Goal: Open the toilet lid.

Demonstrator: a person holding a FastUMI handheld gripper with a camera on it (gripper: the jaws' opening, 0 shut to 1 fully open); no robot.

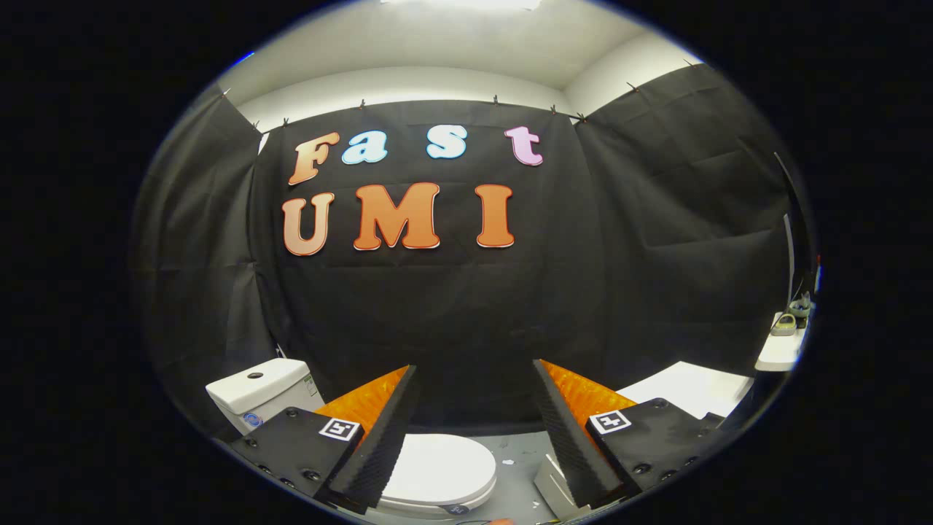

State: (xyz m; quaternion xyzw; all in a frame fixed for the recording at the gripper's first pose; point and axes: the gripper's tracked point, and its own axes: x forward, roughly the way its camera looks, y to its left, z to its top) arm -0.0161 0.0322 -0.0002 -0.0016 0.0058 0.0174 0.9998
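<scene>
White toilet lid (439,467) shut, btwn fingers (379,437).

The white oval toilet lid (437,467) looks like smooth, slightly glossy plastic, and the white boxy cistern (259,390) behind it has the hard, glazed look of ceramic. The booth's black wall (656,240) is matt cloth, creased and faintly wrinkled, and the grey floor (517,467) beside the toilet is dull and a little speckled. The gripper (474,375), its fingers (383,437) spread wide apart, shows ribbed, rough-textured inner pads and matt plastic housings.
</scene>
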